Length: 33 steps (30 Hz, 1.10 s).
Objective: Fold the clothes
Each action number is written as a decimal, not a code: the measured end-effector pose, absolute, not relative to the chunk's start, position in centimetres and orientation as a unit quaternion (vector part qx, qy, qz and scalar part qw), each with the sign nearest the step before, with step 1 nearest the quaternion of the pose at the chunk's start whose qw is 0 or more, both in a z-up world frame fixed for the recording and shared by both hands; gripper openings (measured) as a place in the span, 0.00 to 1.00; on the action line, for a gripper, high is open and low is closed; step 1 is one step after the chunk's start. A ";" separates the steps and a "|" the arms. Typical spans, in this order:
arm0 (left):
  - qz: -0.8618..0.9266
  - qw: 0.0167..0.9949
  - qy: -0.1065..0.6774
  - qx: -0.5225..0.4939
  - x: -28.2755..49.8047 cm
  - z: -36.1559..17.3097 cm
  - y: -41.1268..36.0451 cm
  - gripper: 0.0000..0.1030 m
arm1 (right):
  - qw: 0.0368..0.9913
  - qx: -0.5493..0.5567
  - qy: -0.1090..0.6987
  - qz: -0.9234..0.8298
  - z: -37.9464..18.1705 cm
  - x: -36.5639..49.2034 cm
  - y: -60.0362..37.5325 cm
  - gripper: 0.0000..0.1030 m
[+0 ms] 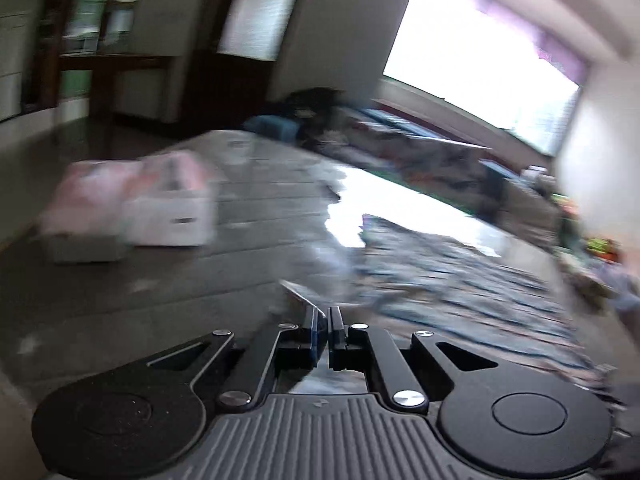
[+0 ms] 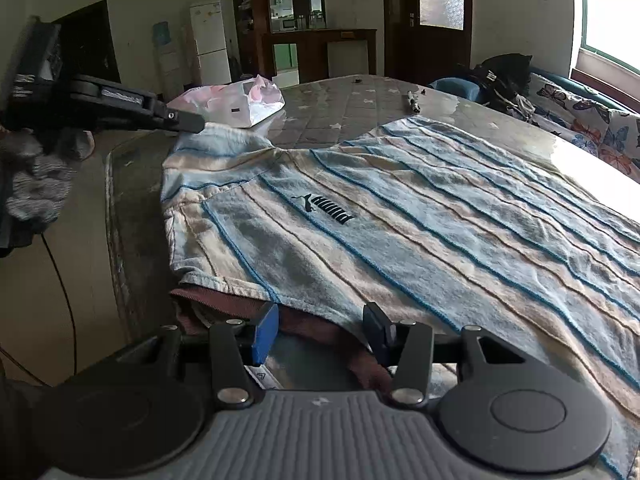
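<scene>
A blue-and-beige striped polo shirt (image 2: pixel 400 216) with a dark logo lies spread flat on the mattress (image 2: pixel 340 100). Its brown collar (image 2: pixel 320 330) lies between the fingers of my right gripper (image 2: pixel 320 330), which is open. My left gripper (image 2: pixel 192 122) reaches in from the left in the right wrist view and pinches the shirt's sleeve. In the blurred left wrist view its jaws (image 1: pixel 323 322) are nearly together with a thin edge of shirt fabric (image 1: pixel 298 294) at the tips; the striped shirt (image 1: pixel 460 280) stretches to the right.
A pink-and-white plastic bag (image 2: pixel 236 100) lies at the mattress's far left; it also shows in the left wrist view (image 1: pixel 132 204). A small tool (image 2: pixel 413 100) lies farther back. Dark clothes (image 2: pixel 504 76) and a butterfly-print sofa (image 2: pixel 592 128) stand at the right under a window.
</scene>
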<state>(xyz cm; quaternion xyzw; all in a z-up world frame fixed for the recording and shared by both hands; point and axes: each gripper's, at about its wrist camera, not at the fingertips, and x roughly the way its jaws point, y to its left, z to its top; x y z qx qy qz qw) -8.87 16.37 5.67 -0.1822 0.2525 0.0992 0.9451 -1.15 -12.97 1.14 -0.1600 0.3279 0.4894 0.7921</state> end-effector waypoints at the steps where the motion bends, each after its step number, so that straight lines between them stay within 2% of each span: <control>1: 0.075 0.948 0.251 -0.179 -8.7 5.9 15.6 0.05 | 0.793 -0.158 0.327 0.488 1.2 -1.1 -13.1 0.46; 6: -0.035 0.951 0.264 -0.154 -7.8 5.7 11.9 0.05 | 0.800 -0.145 0.329 0.481 1.4 -0.8 -13.7 0.46; 11: -0.106 0.935 0.310 -0.134 -6.9 4.0 9.6 0.07 | 0.805 -0.136 0.333 0.473 1.4 -0.4 -14.0 0.46; 15: -0.123 0.936 0.306 -0.120 -7.5 4.1 9.0 0.08 | 0.809 -0.131 0.333 0.467 1.4 -0.2 -14.2 0.46; 18: -0.115 0.947 0.273 -0.123 -8.2 5.1 10.5 0.22 | 0.810 -0.127 0.333 0.466 1.5 -0.1 -14.2 0.46; 19: -0.100 0.950 0.270 -0.120 -8.1 5.2 11.0 0.23 | 0.810 -0.127 0.332 0.466 1.5 0.0 -14.2 0.46; 22: -0.048 0.954 0.272 -0.113 -7.6 4.7 12.7 0.22 | 0.809 -0.124 0.332 0.469 1.7 0.0 -13.9 0.46; 24: -0.010 0.946 0.301 -0.118 -6.7 3.5 13.9 0.16 | 0.807 -0.123 0.331 0.474 1.8 -0.1 -13.6 0.46; 26: -0.003 0.942 0.318 -0.111 -6.4 2.3 14.0 0.15 | 0.804 -0.124 0.330 0.479 2.0 -0.1 -13.2 0.46; 29: -0.014 0.944 0.326 -0.047 -6.6 1.5 12.4 0.15 | 0.797 -0.125 0.330 0.490 2.4 -0.1 -12.5 0.46; 33: -0.017 0.947 0.321 0.019 -6.8 1.4 11.0 0.16 | 0.784 -0.129 0.329 0.511 2.9 -0.2 -11.0 0.40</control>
